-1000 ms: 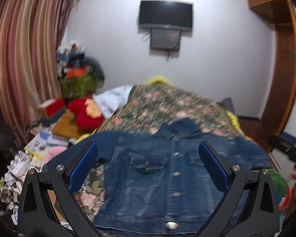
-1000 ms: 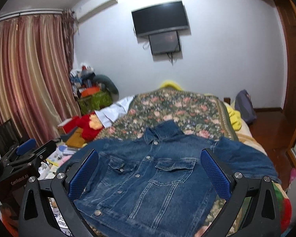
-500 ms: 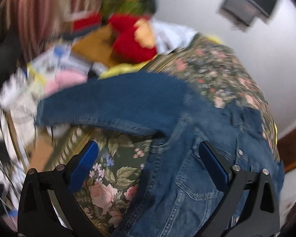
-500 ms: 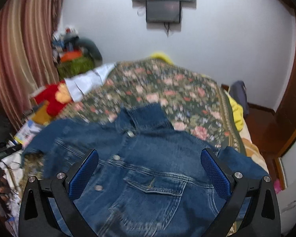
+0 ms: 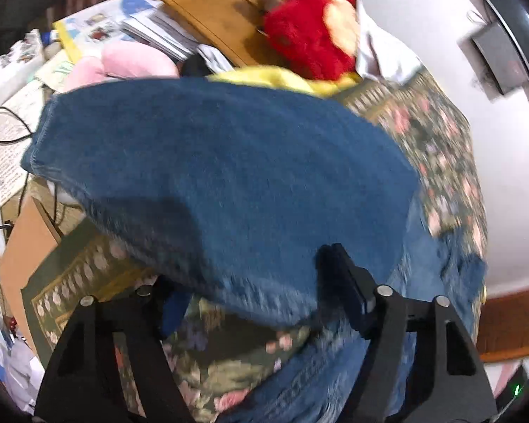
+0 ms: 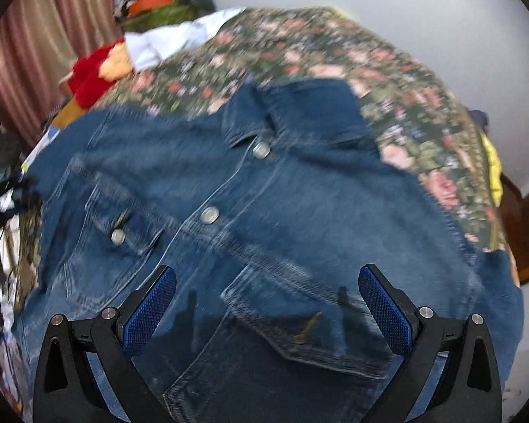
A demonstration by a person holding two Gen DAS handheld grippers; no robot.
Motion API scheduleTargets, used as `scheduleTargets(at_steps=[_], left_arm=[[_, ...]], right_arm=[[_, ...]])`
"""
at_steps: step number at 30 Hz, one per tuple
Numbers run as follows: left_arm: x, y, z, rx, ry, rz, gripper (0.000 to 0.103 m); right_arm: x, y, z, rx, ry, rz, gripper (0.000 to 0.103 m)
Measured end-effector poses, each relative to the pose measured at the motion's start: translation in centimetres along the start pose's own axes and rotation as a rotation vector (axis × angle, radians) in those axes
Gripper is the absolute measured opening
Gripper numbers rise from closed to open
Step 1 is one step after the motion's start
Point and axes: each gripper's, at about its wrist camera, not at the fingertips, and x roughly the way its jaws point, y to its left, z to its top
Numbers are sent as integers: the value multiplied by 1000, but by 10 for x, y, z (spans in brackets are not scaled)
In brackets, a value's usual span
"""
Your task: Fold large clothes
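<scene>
Nothing can be read in either view: the papers (image 5: pixel 14 148) beside the bed carry what seems to be printed lines, too blurred to make out, and the booklets (image 5: pixel 158 31) likewise.

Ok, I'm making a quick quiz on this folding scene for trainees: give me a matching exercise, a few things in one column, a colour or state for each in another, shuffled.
Things:
1. denim jacket
2. bedspread
3. plush toy
4. right gripper

Colour or state:
A. red
B. open, above the chest pocket
C. blue, buttoned, lying front up
D. dark green with pink flowers

Pairs: 1-C, 2-D, 3-A, 4-B
</scene>
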Motion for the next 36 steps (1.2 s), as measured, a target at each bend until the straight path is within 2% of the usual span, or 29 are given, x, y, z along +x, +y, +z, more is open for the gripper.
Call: scheduleTargets(at_steps=[1, 2, 4, 5, 7, 8, 10, 12, 15, 18, 20, 22, 23, 25, 26, 28, 31, 33, 35, 36], left_arm=[[-3, -3, 3, 2, -34, 26, 59], [-5, -6, 5, 18, -53, 57, 42], [-15, -26, 6, 114, -133, 190, 19], [-22, -41, 2, 195, -189, 271, 15], [-35, -70, -7, 321, -280, 341, 14], [-42, -84, -13, 375, -320, 354, 13], [-59, -115, -28, 492, -404, 359, 13], [-70, -142, -44, 589, -439, 308, 12], [-66, -172, -67, 690, -396, 200, 13], [-31, -188, -93, 744, -277, 157, 13], [-2, -184, -103, 731, -175, 152, 25], [30, -171, -113, 694, -41, 166, 37], [38, -165, -117, 680, -8, 163, 44], [45, -152, -129, 658, 83, 127, 51], [45, -150, -137, 651, 120, 106, 58], [36, -133, -146, 609, 178, 52, 64], [7, -106, -149, 515, 149, 9, 65], [-16, -83, -143, 428, 108, -24, 71], [-33, -47, -127, 291, 59, -49, 84], [-38, -35, -120, 237, 50, -55, 85]], right_arm=[[2, 2, 0, -5, 6, 2, 103], [3, 2, -1, -10, 8, 11, 103], [4, 2, -2, -6, 9, 21, 103], [4, 2, -3, 0, 9, 22, 103], [2, -1, -4, 20, 5, 23, 103], [0, -4, -4, 33, -2, 23, 103], [-8, -8, -4, 60, -26, 23, 103], [-20, -12, -5, 83, -50, 36, 103], [-45, -18, -11, 92, -79, 75, 103], [-76, -25, -24, 95, -127, 57, 103], [-98, -31, -35, 107, -166, 16, 103], [-118, -38, -46, 115, -198, -12, 103], [-127, -41, -52, 117, -212, -21, 103], [-143, -47, -64, 116, -232, -49, 103], [-147, -50, -68, 112, -237, -61, 103], [-160, -53, -79, 96, -255, -102, 103], [-169, -53, -90, 74, -273, -150, 103], [-171, -51, -93, 65, -279, -158, 103], [-172, -46, -93, 65, -285, -146, 103], [-172, -43, -93, 65, -289, -138, 103]])
